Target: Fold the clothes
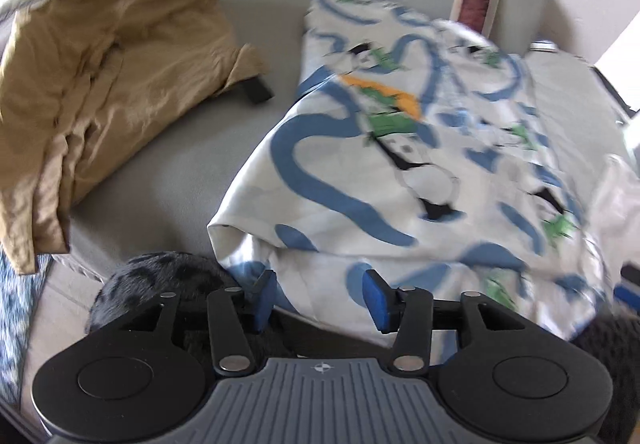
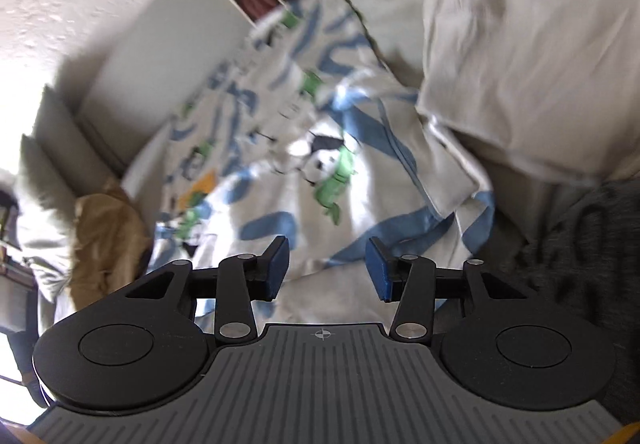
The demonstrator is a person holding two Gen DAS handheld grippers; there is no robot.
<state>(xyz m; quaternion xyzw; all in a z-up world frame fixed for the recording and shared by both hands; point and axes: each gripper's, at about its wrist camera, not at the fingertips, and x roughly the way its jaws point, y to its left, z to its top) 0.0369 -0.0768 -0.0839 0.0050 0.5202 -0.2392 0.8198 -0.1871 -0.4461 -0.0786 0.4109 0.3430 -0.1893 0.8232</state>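
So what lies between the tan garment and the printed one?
Bare grey cushion, plus one small black strap, seen in the left wrist view.

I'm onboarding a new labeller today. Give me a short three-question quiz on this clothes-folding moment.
1. True or false: the left gripper is clamped on the tan crumpled garment.
2. Which garment lies in front of both grippers? A) white fabric printed with blue swirls and green figures B) red striped towel C) black jacket
3. Fill in: in the right wrist view, the right gripper has its blue pads ____.

Key: 1 false: its jaws stand apart, with the tan garment off to the side. 2 A. 3 apart, gripping nothing.
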